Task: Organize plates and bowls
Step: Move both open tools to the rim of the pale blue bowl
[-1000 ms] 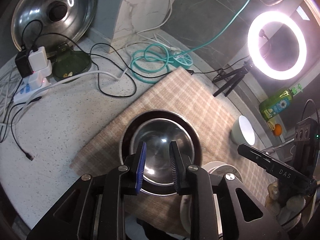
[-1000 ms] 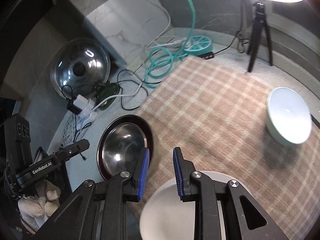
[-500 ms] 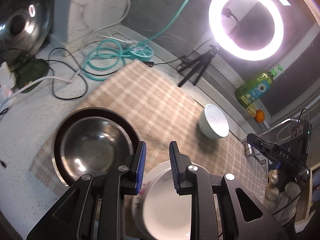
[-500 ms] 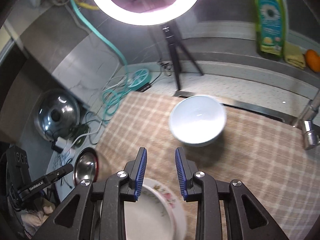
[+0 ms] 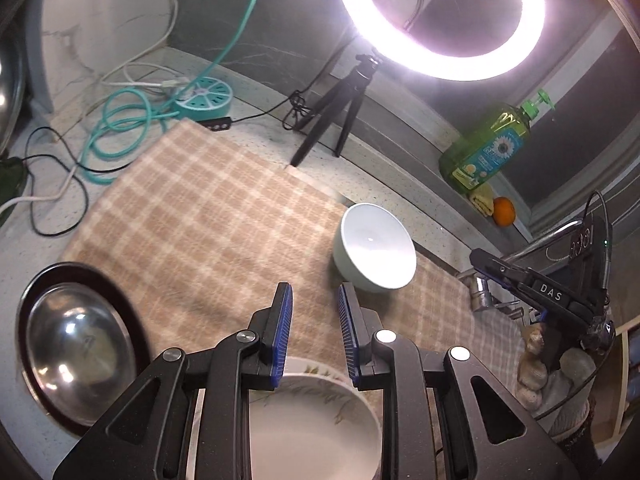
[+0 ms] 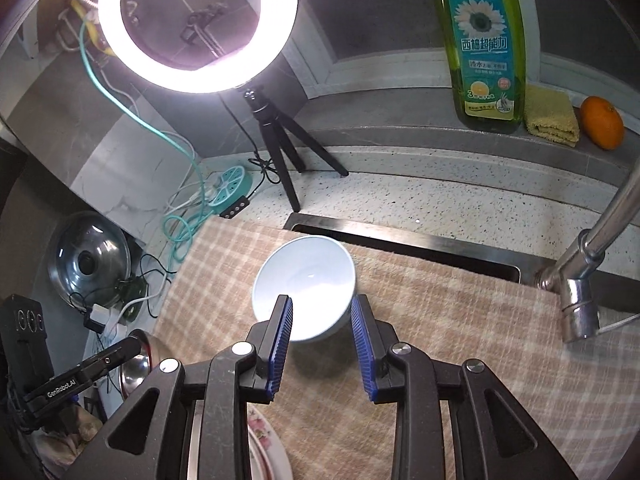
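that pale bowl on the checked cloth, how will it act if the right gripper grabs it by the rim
The pale bowl looks glazed ceramic, so probably slippery between the fingers and breakable if dropped. It seems to narrow toward its base, so a one-sided rim grip may tip it. The checked cloth beneath could bunch if it is pushed rather than lifted.

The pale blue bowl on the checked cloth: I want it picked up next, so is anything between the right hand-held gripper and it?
Nothing visible. The right hand-held gripper points straight at the pale blue bowl, its jaws apart and empty, with only bare checked cloth around the bowl.
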### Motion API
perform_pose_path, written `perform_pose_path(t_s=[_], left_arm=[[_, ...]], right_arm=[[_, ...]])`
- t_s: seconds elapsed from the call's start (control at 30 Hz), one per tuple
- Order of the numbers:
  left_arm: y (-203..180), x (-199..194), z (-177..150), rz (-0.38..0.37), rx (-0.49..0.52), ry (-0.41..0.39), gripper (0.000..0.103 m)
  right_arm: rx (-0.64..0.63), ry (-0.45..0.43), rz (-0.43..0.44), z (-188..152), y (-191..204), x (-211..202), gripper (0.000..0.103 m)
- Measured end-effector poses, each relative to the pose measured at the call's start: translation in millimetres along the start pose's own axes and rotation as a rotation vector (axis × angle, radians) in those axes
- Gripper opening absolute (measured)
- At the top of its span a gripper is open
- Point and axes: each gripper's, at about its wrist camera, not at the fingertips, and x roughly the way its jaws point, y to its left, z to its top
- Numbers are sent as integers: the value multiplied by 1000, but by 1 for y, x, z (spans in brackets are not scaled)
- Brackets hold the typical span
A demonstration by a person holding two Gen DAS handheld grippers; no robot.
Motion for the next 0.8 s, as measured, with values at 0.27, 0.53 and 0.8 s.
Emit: perform_pose_path(t_s=[0.27, 0.53, 0.8], left_arm=[[-19, 54, 22, -1, -18, 86, 22], [-22, 96, 41, 13, -56, 145, 22], [-27, 113, 47, 29, -51, 165, 22]], right_arm=[[97, 105, 60, 18, -37, 43, 28], [111, 171, 93, 31, -46, 75, 28], [113, 211, 117, 34, -46, 89, 28]])
